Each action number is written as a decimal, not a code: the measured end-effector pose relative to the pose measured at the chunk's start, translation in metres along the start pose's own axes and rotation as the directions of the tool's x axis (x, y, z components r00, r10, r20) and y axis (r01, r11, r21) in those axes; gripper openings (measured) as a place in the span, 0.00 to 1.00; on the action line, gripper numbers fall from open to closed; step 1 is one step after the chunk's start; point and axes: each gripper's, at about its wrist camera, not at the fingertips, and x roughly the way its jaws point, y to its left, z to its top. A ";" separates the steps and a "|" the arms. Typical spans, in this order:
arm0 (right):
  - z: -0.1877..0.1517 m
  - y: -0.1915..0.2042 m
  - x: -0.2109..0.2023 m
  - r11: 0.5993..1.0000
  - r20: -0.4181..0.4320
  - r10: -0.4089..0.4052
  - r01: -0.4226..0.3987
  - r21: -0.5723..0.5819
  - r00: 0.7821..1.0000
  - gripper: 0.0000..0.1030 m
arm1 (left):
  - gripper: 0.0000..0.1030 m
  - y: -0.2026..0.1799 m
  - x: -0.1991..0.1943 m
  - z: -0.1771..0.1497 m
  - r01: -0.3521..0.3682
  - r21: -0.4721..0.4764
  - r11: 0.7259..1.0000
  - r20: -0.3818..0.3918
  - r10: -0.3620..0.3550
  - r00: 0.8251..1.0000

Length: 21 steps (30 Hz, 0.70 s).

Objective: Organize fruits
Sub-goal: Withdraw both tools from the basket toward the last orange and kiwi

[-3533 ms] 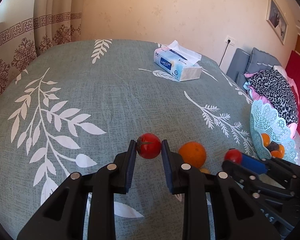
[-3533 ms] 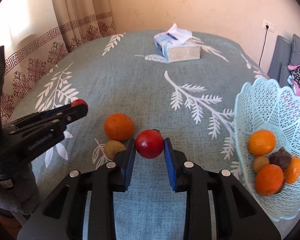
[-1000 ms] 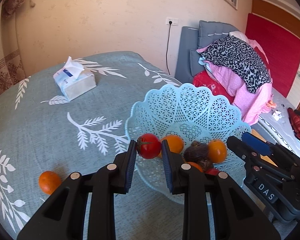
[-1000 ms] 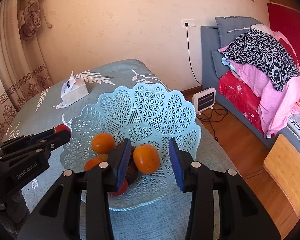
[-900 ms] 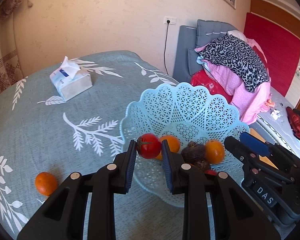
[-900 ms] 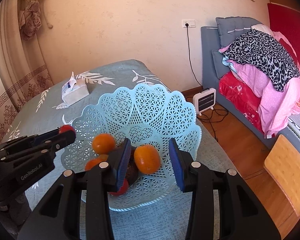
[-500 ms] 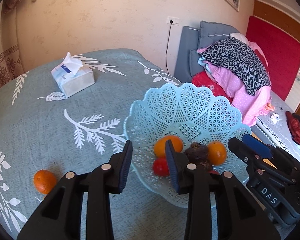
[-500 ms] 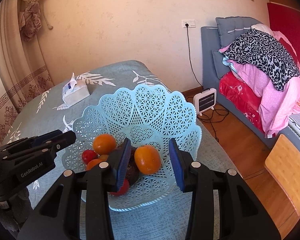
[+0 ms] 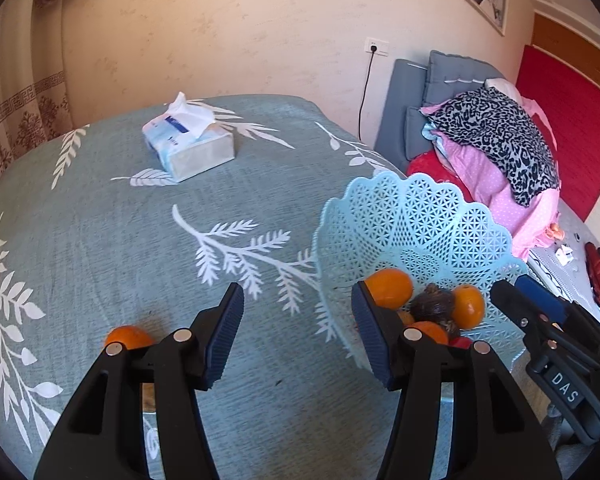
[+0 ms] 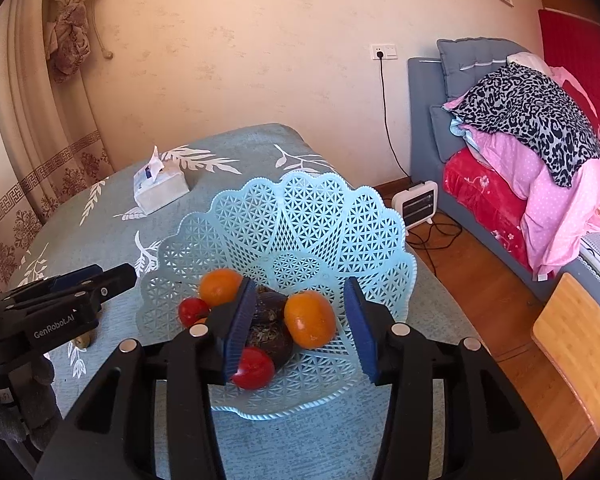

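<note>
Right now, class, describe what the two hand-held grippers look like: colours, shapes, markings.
Both are black plastic with two angular fingers, ribbed blue pads and round silver studs. The left gripper bears white "GenRobot.AI" lettering, the right gripper "DAS". No cables or sleeves show.

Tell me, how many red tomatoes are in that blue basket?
2. One tomato at the basket's left, beside an orange; the other tomato at its front, partly behind a gripper finger. More may hide underneath.
</note>
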 end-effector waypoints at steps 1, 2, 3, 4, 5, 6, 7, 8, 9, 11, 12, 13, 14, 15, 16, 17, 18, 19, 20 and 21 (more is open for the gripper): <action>0.000 0.001 -0.001 1.000 0.002 0.003 -0.003 0.000 1.000 0.46 | 0.55 0.003 -0.002 -0.001 -0.006 -0.002 1.000 0.000 0.006 1.000; 0.000 0.001 -0.001 1.000 0.003 0.005 -0.005 -0.001 1.000 0.46 | 0.55 0.006 -0.003 -0.001 -0.011 -0.002 1.000 0.001 0.011 1.000; 0.000 0.002 -0.002 1.000 0.003 0.008 -0.008 -0.002 1.000 0.46 | 0.55 0.009 -0.004 -0.002 -0.019 -0.001 1.000 -0.001 0.019 1.000; 0.000 0.004 -0.002 1.000 0.004 0.011 -0.011 -0.003 1.000 0.46 | 0.55 0.011 -0.004 -0.003 -0.025 0.000 1.000 -0.002 0.025 1.000; 0.000 0.005 -0.002 1.000 0.003 0.014 -0.014 -0.005 1.000 0.46 | 0.55 0.017 -0.005 -0.004 -0.036 -0.001 0.999 -0.007 0.036 0.999; 0.000 0.006 -0.003 1.000 0.003 0.018 -0.018 -0.007 1.000 0.46 | 0.55 0.020 -0.006 -0.005 -0.042 -0.003 0.999 -0.009 0.042 0.999; 0.000 0.008 -0.003 1.000 0.003 0.022 -0.022 -0.011 1.000 0.46 | 0.55 0.024 -0.007 -0.006 -0.049 -0.006 0.999 -0.010 0.049 0.999; -0.001 0.010 -0.004 1.000 0.003 0.025 -0.025 -0.014 1.000 0.47 | 0.55 0.031 -0.009 -0.007 -0.059 -0.015 0.998 -0.010 0.058 0.998; -0.001 0.012 -0.004 0.999 0.002 0.029 -0.029 -0.018 1.000 0.47 | 0.55 0.036 -0.010 -0.007 -0.065 -0.024 0.998 -0.010 0.065 0.998; -0.002 0.017 -0.004 0.999 0.000 0.037 -0.037 -0.029 0.999 0.47 | 0.55 0.049 -0.014 -0.008 -0.081 -0.046 0.996 -0.009 0.081 0.997; -0.003 0.019 -0.005 0.999 0.000 0.039 -0.039 -0.033 0.999 0.47 | 0.55 0.054 -0.015 -0.009 -0.088 -0.054 0.995 -0.009 0.087 0.996; -0.003 0.021 -0.005 0.998 -0.002 0.042 -0.042 -0.038 0.999 0.47 | 0.55 0.059 -0.017 -0.010 -0.095 -0.062 0.993 -0.010 0.095 0.995; -0.004 0.022 -0.005 0.998 -0.003 0.044 -0.044 -0.040 0.999 0.47 | 0.55 0.065 -0.018 -0.010 -0.105 -0.075 0.992 -0.013 0.104 0.994; -0.004 0.025 -0.005 0.998 -0.005 0.047 -0.047 -0.044 0.999 0.47 | 0.55 0.070 -0.020 -0.010 -0.111 -0.084 0.990 -0.014 0.110 0.994; -0.004 0.026 -0.005 0.998 -0.005 0.048 -0.048 -0.047 0.999 0.47 | 0.55 0.076 -0.021 -0.011 -0.118 -0.095 0.988 -0.016 0.117 0.993; -0.004 0.028 -0.006 0.997 -0.006 0.049 -0.050 -0.051 0.999 0.47 | 0.55 0.079 -0.022 -0.011 -0.123 -0.101 0.987 -0.017 0.122 0.992; -0.005 0.030 -0.006 0.997 -0.007 0.052 -0.052 -0.055 0.999 0.47 | 0.55 0.083 -0.023 -0.011 -0.129 -0.107 0.986 -0.018 0.128 0.992; -0.005 0.032 -0.006 0.997 -0.008 0.054 -0.054 -0.058 0.999 0.47 | 0.55 0.087 -0.024 -0.012 -0.134 -0.114 0.984 -0.021 0.133 0.991; -0.006 0.034 -0.006 0.997 -0.009 0.056 -0.056 -0.062 0.998 0.47 | 0.55 0.090 -0.025 -0.013 -0.137 -0.119 0.983 -0.023 0.136 0.990; -0.006 0.035 -0.007 0.996 -0.010 0.057 -0.058 -0.064 0.998 0.47 | 0.55 0.093 -0.025 -0.013 -0.141 -0.124 0.982 -0.026 0.138 0.990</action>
